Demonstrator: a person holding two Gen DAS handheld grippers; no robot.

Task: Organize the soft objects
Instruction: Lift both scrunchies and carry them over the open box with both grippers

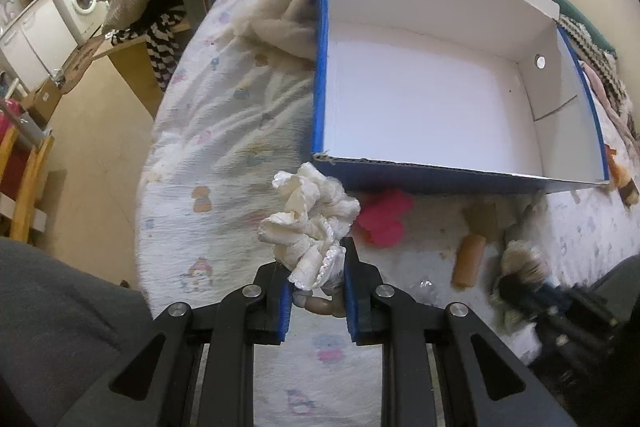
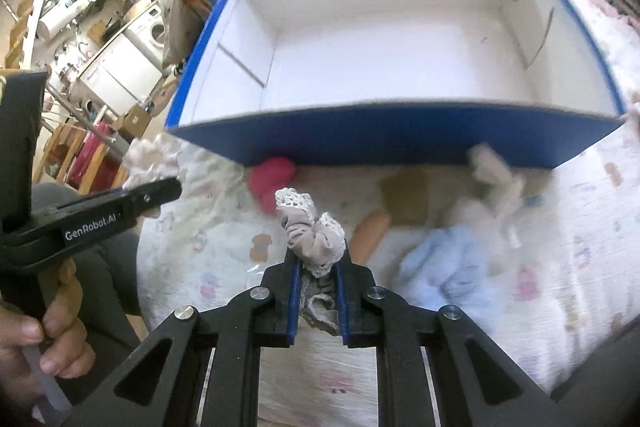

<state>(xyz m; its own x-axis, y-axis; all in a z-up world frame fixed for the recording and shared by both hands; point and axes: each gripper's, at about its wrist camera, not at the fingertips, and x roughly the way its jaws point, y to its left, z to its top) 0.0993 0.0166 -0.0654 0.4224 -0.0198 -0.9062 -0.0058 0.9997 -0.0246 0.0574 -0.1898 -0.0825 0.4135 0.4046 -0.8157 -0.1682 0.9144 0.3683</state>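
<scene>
My left gripper [image 1: 316, 259] is shut on a white frilly scrunchie [image 1: 310, 215] and holds it above the bed, just short of the near left corner of the blue box [image 1: 440, 179] with a white inside. My right gripper [image 2: 318, 259] is shut on a beige lace-trimmed scrunchie [image 2: 314, 231] in front of the box's near wall [image 2: 400, 139]. The box holds nothing that I can see. The left gripper also shows at the left of the right wrist view [image 2: 152, 195].
On the patterned bedspread [image 1: 224, 131] before the box lie a pink soft item [image 1: 384, 219], an orange tube [image 1: 468, 263], a furry toy [image 1: 520, 267] and a light blue cloth [image 2: 444, 263]. A cream cloth [image 1: 284, 23] lies left of the box. The bed edge and floor are to the left.
</scene>
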